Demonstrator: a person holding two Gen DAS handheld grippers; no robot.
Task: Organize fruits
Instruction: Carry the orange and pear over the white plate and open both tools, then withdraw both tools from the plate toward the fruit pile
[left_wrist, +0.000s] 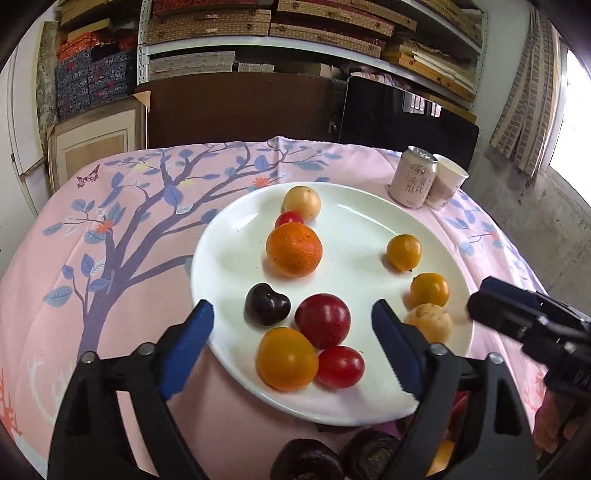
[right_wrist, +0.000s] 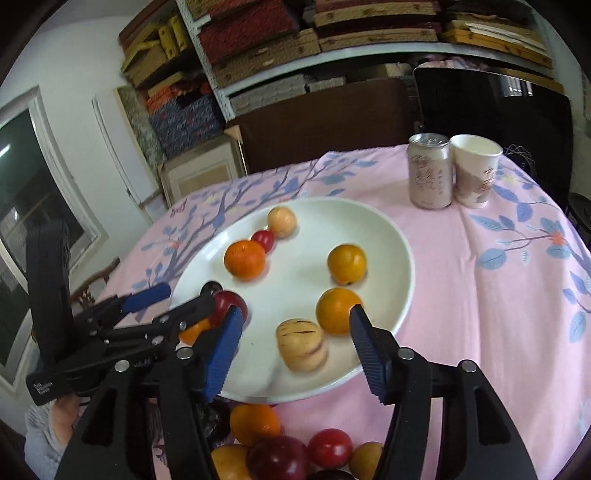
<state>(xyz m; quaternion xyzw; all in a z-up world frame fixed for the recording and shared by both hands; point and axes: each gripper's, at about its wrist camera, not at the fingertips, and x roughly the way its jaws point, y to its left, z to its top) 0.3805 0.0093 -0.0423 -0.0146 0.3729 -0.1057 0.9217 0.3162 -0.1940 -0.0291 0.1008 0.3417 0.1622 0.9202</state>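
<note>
On the pink cloth-covered surface (left_wrist: 147, 229) sits a white plate (left_wrist: 354, 229) carrying the fruits: an orange (left_wrist: 293, 249) at its middle, a red plum (left_wrist: 322, 320) nearer, a dark cherry (left_wrist: 266, 304) left of that. Both left tongs (left_wrist: 293, 314) and right tongs (right_wrist: 295, 321) hover released over the plate's near side, nothing between their pads.

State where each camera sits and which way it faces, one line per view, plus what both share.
Left wrist: on the left gripper, angled down across the white plate toward the shelves; own blue fingers open, right gripper at right.
Right wrist: on the right gripper, angled down over the plate's right side; own fingers open, left gripper and a hand at left.
Shared: plate, orange, can, paper cup.
</note>
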